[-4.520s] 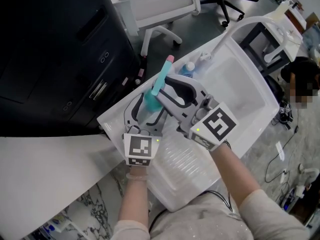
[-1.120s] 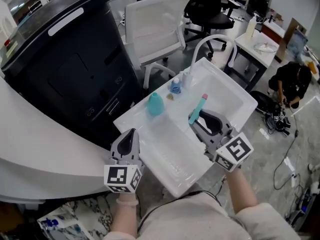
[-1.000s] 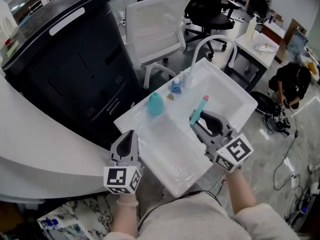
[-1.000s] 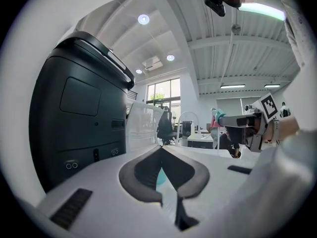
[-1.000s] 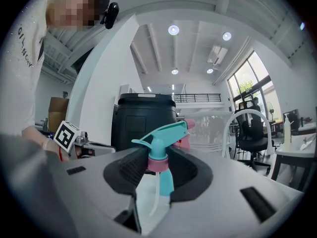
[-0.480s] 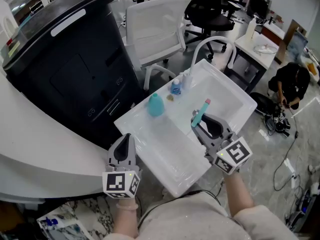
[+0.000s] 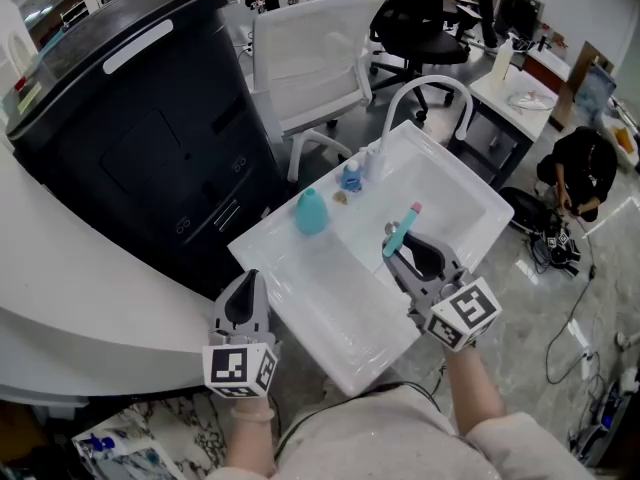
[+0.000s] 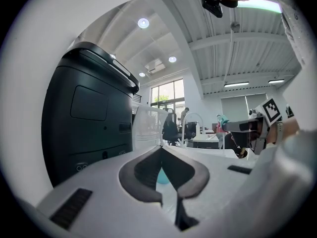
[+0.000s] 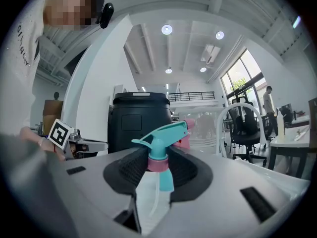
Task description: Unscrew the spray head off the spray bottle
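The teal spray head (image 7: 401,230) with a pink nozzle tip is off its bottle. My right gripper (image 7: 397,244) is shut on it over the white sink (image 7: 470,183). In the right gripper view the spray head (image 9: 159,142) stands upright between the jaws, with its pink collar and dip tube hanging free. The teal bottle (image 7: 311,210) stands upright without a head on the sink's left ledge. My left gripper (image 7: 250,278) is shut and empty, off the sink's near left corner. In the left gripper view the bottle (image 8: 161,175) shows just behind the left gripper (image 8: 161,148).
A small blue bottle (image 7: 350,175) stands by the curved white faucet (image 7: 428,86). A tall black bin (image 7: 130,118) is to the left, a white chair (image 7: 320,58) behind the sink, and a person (image 7: 580,168) crouches at the right.
Earlier both grippers held the bottle together; now it stands alone on the ledge and the left gripper has let go. Over the last second both grippers have barely moved.
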Available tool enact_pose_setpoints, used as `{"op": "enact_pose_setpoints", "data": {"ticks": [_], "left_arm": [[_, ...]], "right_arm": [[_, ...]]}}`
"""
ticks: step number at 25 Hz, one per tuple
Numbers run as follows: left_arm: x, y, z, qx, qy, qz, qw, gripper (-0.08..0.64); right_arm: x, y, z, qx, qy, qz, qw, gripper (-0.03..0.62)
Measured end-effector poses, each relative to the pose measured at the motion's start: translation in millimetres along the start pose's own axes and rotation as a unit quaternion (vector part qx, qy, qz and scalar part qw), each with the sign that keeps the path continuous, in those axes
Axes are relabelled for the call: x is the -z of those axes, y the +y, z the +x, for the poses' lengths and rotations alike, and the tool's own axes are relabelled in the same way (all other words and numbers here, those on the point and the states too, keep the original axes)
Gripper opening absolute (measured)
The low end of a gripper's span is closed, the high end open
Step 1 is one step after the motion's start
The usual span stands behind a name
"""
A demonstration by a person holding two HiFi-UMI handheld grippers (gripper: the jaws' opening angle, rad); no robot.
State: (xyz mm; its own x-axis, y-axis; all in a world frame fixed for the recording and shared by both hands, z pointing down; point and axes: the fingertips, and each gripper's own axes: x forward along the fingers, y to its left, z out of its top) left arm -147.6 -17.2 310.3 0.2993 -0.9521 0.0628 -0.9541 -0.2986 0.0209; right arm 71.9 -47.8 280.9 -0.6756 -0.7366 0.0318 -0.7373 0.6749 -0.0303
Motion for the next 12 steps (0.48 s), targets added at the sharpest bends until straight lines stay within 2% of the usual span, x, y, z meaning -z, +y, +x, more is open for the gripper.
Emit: {"op": "enact_pose_setpoints", "data": {"ticks": [12], "left_arm": [[4.9,3.1,4.6,-0.002,0.004,-0.007,1.0000,0.005]], "right_arm": [[7.1,-3.1,1.5,0.000,0.006,0.008,1.000,0.133]]}}
